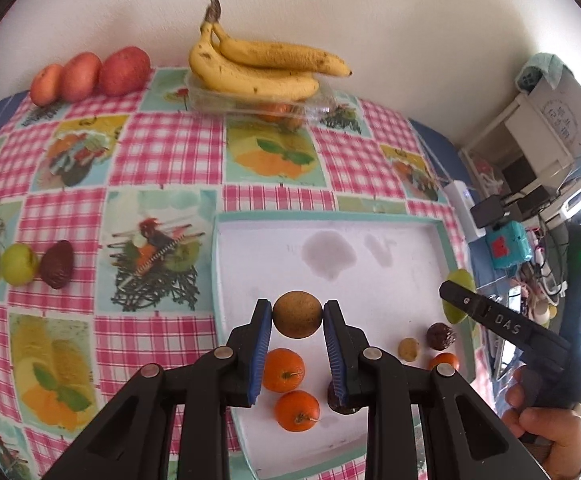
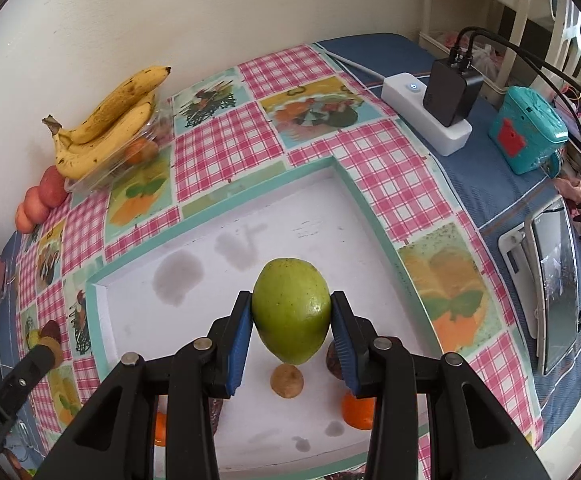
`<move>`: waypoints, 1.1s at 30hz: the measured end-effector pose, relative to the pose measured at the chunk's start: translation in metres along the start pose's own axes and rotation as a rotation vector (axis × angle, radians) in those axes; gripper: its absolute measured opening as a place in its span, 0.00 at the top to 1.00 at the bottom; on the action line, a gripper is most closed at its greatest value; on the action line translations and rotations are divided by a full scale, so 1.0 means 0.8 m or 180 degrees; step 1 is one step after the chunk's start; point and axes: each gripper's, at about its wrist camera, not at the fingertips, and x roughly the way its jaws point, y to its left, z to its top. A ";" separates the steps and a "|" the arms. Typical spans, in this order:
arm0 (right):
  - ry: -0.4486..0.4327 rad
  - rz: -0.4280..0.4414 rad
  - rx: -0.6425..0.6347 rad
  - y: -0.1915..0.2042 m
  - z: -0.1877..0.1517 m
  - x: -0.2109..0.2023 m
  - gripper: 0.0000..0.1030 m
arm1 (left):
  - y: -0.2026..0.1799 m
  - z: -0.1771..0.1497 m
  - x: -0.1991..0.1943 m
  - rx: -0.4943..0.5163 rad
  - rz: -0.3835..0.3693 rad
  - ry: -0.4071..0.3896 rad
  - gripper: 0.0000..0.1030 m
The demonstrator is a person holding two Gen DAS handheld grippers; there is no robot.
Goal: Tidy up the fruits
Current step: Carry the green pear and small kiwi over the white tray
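My left gripper (image 1: 297,316) is shut on a round brown fruit (image 1: 297,314), held above the white tray (image 1: 370,248). Under it in the tray lie two oranges (image 1: 283,369), a third orange (image 1: 444,360), a dark fruit (image 1: 440,336) and a small yellowish fruit (image 1: 409,349). My right gripper (image 2: 291,314) is shut on a green mango (image 2: 291,310) over the same tray (image 2: 218,280); it also shows at the right of the left wrist view, with a hand (image 1: 546,424) on its handle. A small brown fruit (image 2: 286,381) and an orange (image 2: 357,412) lie below the mango.
Bananas (image 1: 258,68) rest on a clear plastic box (image 1: 258,106) by the wall, beside three red-orange fruits (image 1: 90,74). A green fruit (image 1: 18,264) and a dark avocado (image 1: 57,264) lie at the left. A power strip (image 2: 426,118), teal box (image 2: 528,136) and tablet (image 2: 554,292) sit to the right.
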 end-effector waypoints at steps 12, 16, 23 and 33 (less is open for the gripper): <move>0.0190 -0.0053 -0.0052 -0.003 -0.007 0.037 0.61 | 0.009 -0.013 0.048 -0.0013 0.0100 0.0233 0.72; 0.0261 -0.0076 -0.0070 -0.002 -0.011 0.049 0.61 | 0.009 -0.014 0.057 -0.0006 0.0136 0.0273 0.72; 0.0326 -0.0102 -0.0066 -0.006 -0.013 0.059 0.61 | 0.012 -0.018 0.071 -0.0018 0.0183 0.0352 0.72; 0.0349 -0.0115 -0.0030 -0.008 -0.014 0.062 0.61 | 0.016 -0.018 0.080 -0.0049 0.0222 0.0401 0.72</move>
